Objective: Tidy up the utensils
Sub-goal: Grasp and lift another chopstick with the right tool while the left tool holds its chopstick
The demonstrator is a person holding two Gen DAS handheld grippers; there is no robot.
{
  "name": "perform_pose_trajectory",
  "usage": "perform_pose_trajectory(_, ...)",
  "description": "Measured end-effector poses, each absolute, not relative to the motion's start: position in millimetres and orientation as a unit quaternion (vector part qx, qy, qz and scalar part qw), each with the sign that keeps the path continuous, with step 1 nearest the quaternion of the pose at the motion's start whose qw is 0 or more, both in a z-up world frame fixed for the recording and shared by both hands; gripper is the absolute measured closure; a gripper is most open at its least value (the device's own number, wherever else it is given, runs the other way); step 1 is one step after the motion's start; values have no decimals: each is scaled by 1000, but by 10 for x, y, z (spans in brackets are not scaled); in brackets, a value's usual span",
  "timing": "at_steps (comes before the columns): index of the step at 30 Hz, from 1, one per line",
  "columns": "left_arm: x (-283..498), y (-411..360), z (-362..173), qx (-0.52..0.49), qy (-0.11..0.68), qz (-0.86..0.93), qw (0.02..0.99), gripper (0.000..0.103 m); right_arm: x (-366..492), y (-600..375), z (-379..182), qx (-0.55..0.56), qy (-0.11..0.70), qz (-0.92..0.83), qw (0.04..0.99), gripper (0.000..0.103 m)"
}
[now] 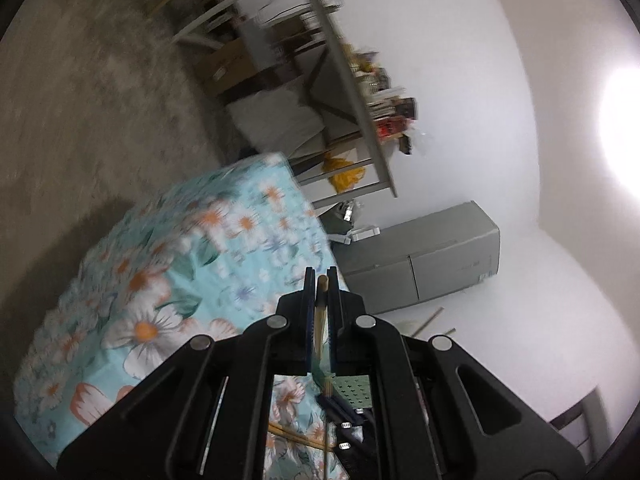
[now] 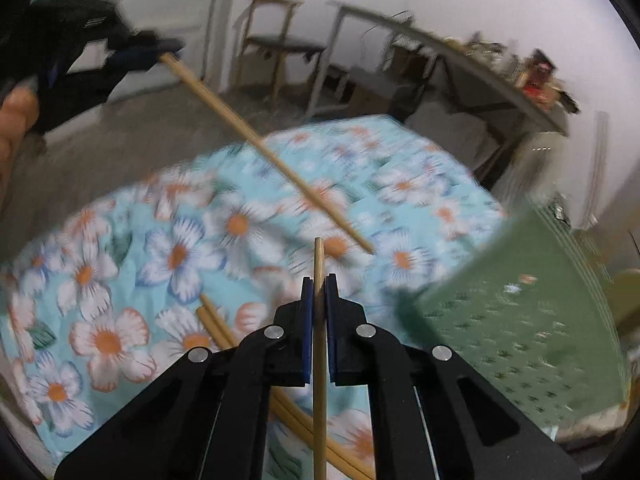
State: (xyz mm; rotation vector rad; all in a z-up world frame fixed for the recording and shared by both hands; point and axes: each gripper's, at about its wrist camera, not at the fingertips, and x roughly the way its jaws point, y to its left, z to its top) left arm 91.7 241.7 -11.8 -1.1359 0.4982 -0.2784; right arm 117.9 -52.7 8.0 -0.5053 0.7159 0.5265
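A table under a floral cloth (image 2: 120,280) spreads below and ahead of both claws, and off to the right gripper's (image 2: 319,280) right side stands a green perforated holder (image 2: 520,320), blurred but close. Each claw is clamped on one chopstick: the right gripper pinches a thin stick (image 2: 319,360) that runs straight through its jaws, tip poking just past them; the left gripper (image 1: 321,276) bites the end of a longer chopstick (image 2: 256,148), which slants down toward the cloth in front of the right claw. A few loose chopsticks (image 2: 216,324) lie on the cloth just under the right claw. I'd judge this the gathering step; next, each stick likely wants carrying over and dropping upright into the holder. No readable writing anywhere.
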Motion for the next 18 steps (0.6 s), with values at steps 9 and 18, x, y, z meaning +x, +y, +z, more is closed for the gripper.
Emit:
perform_pose_trajectory(9, 685, 2082, 954, -403, 151, -195, 881, 99, 870, -1264, 717, -113, 284, 198, 931, 97)
perform_pose_trajectory(18, 865, 1196, 1504, -294, 141, -278, 904, 99, 685, -1913, 1051, 19, 233, 158, 959, 97)
